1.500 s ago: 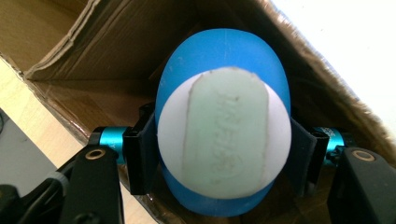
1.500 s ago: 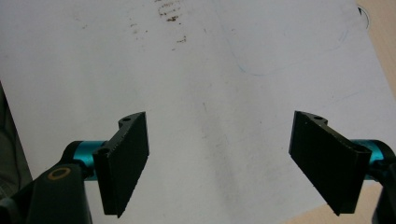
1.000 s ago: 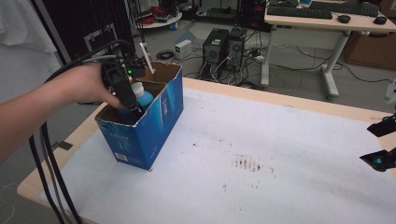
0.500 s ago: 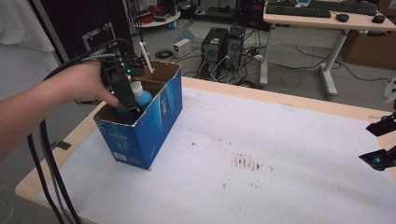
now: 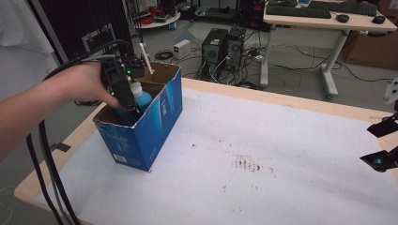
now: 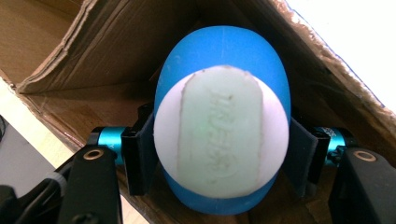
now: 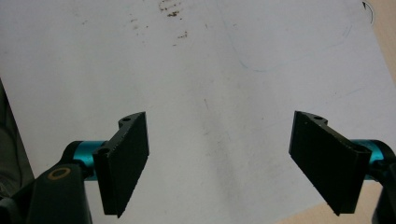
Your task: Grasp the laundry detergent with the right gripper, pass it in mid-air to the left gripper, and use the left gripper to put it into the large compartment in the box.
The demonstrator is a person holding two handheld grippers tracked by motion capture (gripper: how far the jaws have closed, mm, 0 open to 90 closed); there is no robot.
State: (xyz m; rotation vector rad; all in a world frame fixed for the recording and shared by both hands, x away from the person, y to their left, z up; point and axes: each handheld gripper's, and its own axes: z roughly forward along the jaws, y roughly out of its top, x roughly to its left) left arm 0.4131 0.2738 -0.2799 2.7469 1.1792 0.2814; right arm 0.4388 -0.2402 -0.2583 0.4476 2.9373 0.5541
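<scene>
High view: fixed above the person's side, facing forward and down across the white table [image 5: 263, 154], far enough back to take in the room's floor and desks beyond. Left gripper view: rides on the left gripper [image 6: 219, 154], looking along its jaws down into the cardboard box [image 6: 107, 60], very close on the blue bottle [image 6: 224, 51]. Right gripper view: rides on the right gripper [image 7: 219, 163], facing down at bare tabletop just ahead of its jaws. Shared: box [image 5: 141, 131] and bottle [image 5: 141, 99] between high and left views; the stained table surface [image 7: 177, 21] between high and right views.
</scene>
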